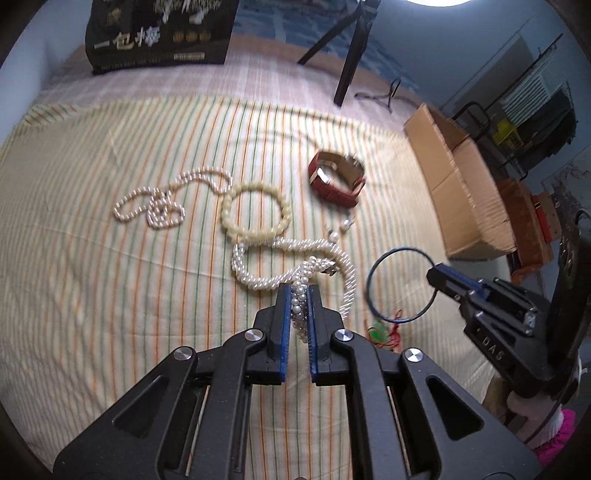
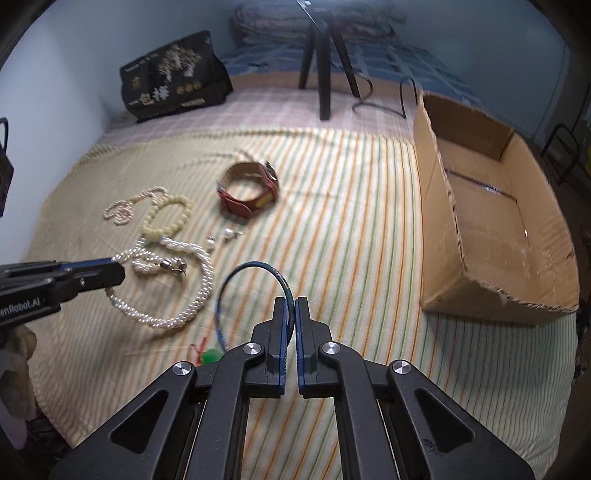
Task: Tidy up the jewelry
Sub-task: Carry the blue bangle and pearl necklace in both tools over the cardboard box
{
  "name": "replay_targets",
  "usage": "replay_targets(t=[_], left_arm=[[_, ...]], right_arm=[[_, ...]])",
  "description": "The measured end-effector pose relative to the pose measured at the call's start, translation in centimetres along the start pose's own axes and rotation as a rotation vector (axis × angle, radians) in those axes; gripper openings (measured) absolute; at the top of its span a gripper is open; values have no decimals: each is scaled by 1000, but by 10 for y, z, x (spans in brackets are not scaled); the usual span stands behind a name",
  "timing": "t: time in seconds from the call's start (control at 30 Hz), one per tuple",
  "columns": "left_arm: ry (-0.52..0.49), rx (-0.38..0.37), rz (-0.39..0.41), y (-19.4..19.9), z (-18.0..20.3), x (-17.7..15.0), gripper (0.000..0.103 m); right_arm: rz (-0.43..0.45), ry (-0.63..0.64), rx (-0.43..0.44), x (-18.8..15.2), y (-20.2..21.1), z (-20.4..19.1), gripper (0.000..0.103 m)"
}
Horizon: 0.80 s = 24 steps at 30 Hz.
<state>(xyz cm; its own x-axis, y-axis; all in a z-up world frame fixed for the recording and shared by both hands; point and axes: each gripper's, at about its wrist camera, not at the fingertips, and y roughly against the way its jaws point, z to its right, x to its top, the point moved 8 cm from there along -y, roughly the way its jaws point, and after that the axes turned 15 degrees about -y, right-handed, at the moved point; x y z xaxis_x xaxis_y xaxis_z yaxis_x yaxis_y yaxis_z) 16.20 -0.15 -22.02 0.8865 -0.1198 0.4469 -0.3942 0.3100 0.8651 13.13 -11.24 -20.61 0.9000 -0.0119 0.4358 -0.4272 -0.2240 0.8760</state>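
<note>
My left gripper (image 1: 300,290) is shut on the thick twisted pearl necklace (image 1: 258,278), whose loop lies on the striped cloth; it also shows in the right wrist view (image 2: 177,317). My right gripper (image 2: 291,301) is shut on a thin blue bangle (image 2: 251,269), held just above the cloth; the bangle (image 1: 373,273) and right gripper (image 1: 437,275) also show in the left wrist view. The left gripper (image 2: 120,271) enters the right wrist view from the left. An open cardboard box (image 2: 491,221) stands to the right.
On the cloth lie a thin pearl strand (image 1: 155,206), a cream bead bracelet (image 1: 255,210), a red leather watch (image 1: 336,177), two pearl earrings (image 1: 340,229) and a green pendant on red cord (image 1: 380,334). A black bag (image 1: 159,33) and tripod legs (image 1: 347,62) stand behind.
</note>
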Motion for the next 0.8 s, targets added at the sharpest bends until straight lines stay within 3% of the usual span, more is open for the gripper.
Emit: replay_targets(t=[0.57,0.8], left_arm=[[-5,42,173,62,7,28,6],[-10,6,257,92,23,49,6]], right_arm=[[140,85,-10,9,49,-16,2],[207,92,-19,19,74,-12,2]])
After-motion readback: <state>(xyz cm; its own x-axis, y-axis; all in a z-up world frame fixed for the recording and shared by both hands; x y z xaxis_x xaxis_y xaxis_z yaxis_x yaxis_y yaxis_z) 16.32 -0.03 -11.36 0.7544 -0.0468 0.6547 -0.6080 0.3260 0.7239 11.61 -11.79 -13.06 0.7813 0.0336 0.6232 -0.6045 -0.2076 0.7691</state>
